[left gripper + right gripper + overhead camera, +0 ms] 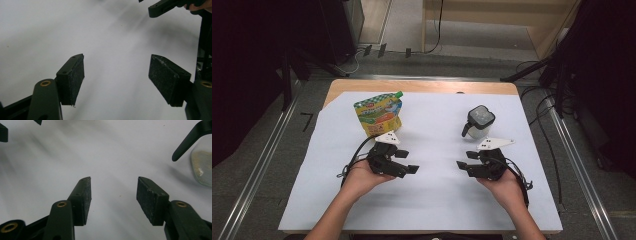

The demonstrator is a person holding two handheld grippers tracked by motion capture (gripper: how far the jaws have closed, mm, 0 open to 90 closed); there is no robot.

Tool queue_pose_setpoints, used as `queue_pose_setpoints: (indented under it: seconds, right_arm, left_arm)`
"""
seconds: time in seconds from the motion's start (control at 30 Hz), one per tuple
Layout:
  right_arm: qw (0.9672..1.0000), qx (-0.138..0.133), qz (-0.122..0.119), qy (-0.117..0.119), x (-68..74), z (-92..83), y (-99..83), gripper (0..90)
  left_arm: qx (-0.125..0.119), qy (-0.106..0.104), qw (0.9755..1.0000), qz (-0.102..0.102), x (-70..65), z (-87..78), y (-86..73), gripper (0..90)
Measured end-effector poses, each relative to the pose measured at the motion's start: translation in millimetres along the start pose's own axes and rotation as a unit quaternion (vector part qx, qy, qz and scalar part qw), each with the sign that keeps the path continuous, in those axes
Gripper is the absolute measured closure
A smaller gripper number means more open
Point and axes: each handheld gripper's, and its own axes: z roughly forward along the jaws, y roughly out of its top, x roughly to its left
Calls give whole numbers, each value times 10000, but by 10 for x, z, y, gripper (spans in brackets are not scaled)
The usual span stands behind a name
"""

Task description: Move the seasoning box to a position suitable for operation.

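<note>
A big white sheet of paper [432,200] covers a light wooden table [422,86]. Everything here is told from that sheet.

The left gripper [410,169] is black and is held in the person's left hand [359,179]. It hovers over the near left part of the sheet and points toward the middle. In the left gripper view its two jaws stand wide apart, and there is nothing but white paper between them. The pads [78,75] are dark and a bit rough.

The right gripper [462,165] is black too and sits in the person's right hand [504,187]. It is over the near right part of the sheet and points back at the left one, with a gap of bare paper between the two. In the right gripper view its jaws are also apart and hold nothing.

A green and yellow soft pouch with a green cap [379,114] lies on the far left part of the sheet, just behind the left gripper. A small clear glass jar with a black lid and black handle [479,122] stands on the far right part of the sheet, just behind the right gripper. In the right gripper view the jar [203,167] is off to the side of the jaws, not between them. Neither gripper touches the pouch or the jar.
</note>
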Motion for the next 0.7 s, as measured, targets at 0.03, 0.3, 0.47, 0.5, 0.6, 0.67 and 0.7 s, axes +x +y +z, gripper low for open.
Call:
queue_pose_setpoints:
  seconds: [0.03,0.3,0.47,0.5,0.6,0.67,0.7]
  right_arm:
    - [10000,3,-14,-9,-2,-2,0,464]
    - [10000,-47,-19,-59,-55,-42,10,456]
    - [9999,-47,-18,-107,-81,-72,10,457]
    - [9999,-61,-30,-101,-90,-77,9,456]
    - [9999,-79,4,-140,-115,-100,5,454]
    - [9997,-80,-19,-212,-151,-114,3,451]
    - [9997,-69,8,-223,-166,-123,2,449]
  left_arm:
    - [-17,-13,10000,-10,-2,1,1,268]
    - [16,40,10000,77,-7,-30,0,331]
    - [-1,62,10000,66,-12,-45,9,335]
    - [12,48,10000,57,-9,-44,9,338]
    - [52,60,10000,50,0,-41,9,347]
    - [80,65,9999,37,1,-43,10,361]
    - [97,79,9999,53,1,-42,10,363]
